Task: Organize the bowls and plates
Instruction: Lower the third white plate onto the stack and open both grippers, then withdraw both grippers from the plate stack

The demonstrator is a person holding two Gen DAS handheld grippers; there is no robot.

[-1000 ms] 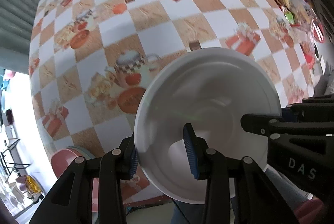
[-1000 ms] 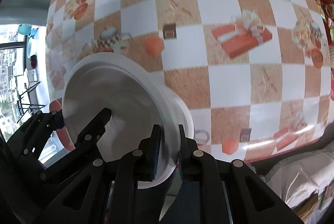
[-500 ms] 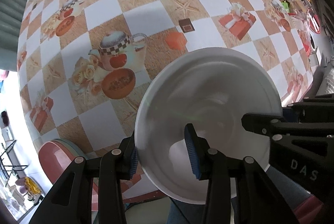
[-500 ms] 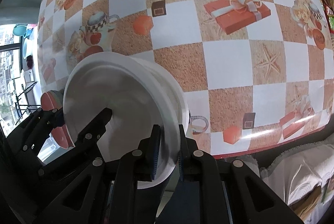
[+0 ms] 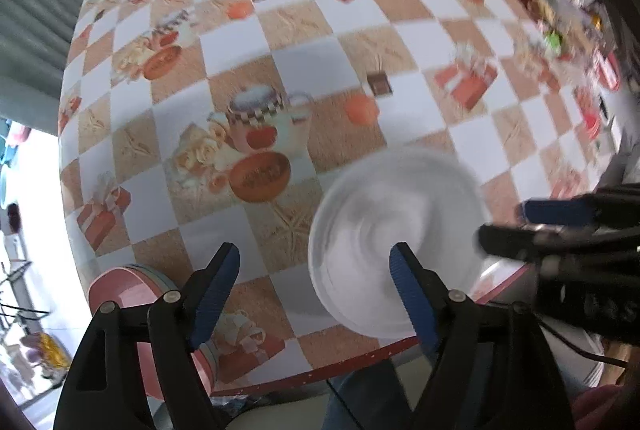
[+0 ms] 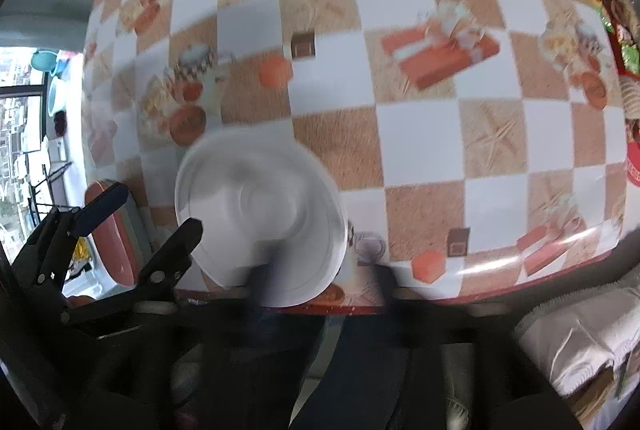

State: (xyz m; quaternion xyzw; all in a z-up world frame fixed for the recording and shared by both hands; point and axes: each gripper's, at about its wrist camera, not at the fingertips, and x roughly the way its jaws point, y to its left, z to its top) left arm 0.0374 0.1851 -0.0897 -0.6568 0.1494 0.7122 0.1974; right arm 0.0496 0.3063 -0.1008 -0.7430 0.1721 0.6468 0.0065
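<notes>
A: Through the left wrist camera we saw the white bowl (image 5: pixel 394 250), round, plain and blurred, sitting on the checkered tablecloth (image 5: pixel 304 29) near its front edge. Our left gripper (image 5: pixel 314 288) stood wide open, holding nothing; a pink plate (image 5: pixel 120 290) lay just left.

B: From the right wrist camera we found the bowl (image 6: pixel 260 218) there too. Our right gripper (image 6: pixel 320 286) was smeared by blur; it looked parted and empty-handed.
</notes>
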